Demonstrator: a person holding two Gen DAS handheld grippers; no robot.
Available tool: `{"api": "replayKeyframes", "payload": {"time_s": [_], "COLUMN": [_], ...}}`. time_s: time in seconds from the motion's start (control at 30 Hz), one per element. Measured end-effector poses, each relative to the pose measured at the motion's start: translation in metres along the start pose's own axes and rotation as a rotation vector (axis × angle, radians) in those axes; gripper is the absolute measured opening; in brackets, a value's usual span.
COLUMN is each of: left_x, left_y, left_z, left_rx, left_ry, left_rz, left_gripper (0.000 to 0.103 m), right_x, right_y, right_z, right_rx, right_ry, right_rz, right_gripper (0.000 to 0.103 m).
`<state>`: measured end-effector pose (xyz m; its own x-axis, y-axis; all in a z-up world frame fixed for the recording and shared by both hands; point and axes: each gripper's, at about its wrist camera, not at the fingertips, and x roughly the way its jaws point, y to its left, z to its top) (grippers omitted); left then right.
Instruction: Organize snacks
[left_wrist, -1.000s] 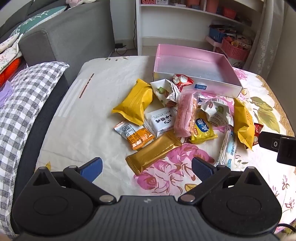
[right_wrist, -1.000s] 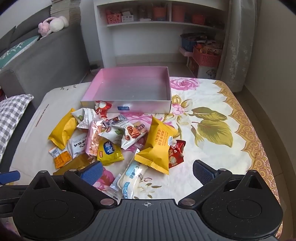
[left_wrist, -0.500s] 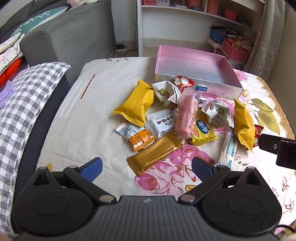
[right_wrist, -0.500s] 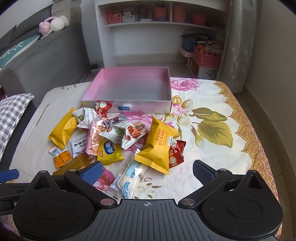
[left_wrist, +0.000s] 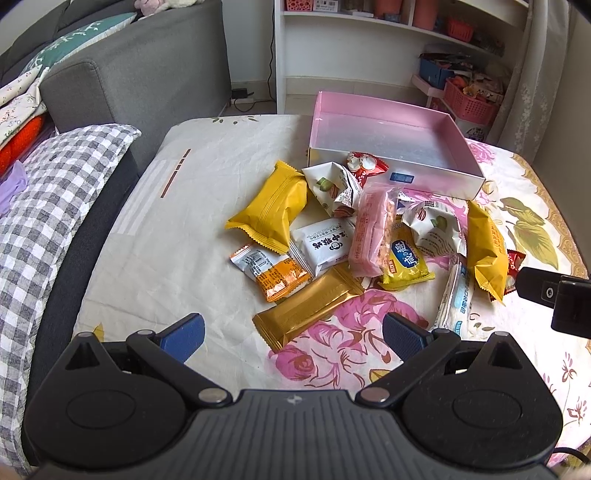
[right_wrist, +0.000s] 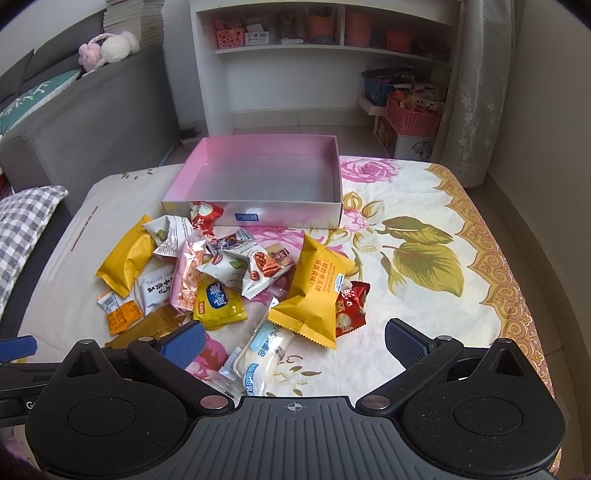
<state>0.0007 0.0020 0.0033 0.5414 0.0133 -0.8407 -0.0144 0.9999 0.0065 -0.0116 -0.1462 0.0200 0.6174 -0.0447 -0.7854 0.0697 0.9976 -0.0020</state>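
Hovering both my left gripper and right gripper spread wide, holding nothing; pink box sits bare, the snacks heaped just before it, so nothing's sorted yet.

Both grippers look alike: ribbed black bodies, blue pads, silver screws.

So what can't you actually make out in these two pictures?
- Gold bar, right wrist view: its near end is hidden behind the right gripper.
- White-blue packet, left wrist view: its near end is hidden behind the left gripper.
- Small print on the white packet: too small to read.
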Motion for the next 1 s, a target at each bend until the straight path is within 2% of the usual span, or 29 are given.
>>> {"api": "replayKeyframes", "payload": {"time_s": [1.0], "left_x": [-0.0011], "left_y": [0.0001], "left_z": [0.0013], "left_rx": [-0.005], "left_ry": [-0.006], "left_rz": [-0.002], "left_gripper": [0.103], "right_x": [-0.0006], "right_y": [0.0006], "right_z": [-0.0008], "right_rx": [-0.01], "right_ry": [0.0], "right_rz": [-0.002], "right_gripper": [0.103]}}
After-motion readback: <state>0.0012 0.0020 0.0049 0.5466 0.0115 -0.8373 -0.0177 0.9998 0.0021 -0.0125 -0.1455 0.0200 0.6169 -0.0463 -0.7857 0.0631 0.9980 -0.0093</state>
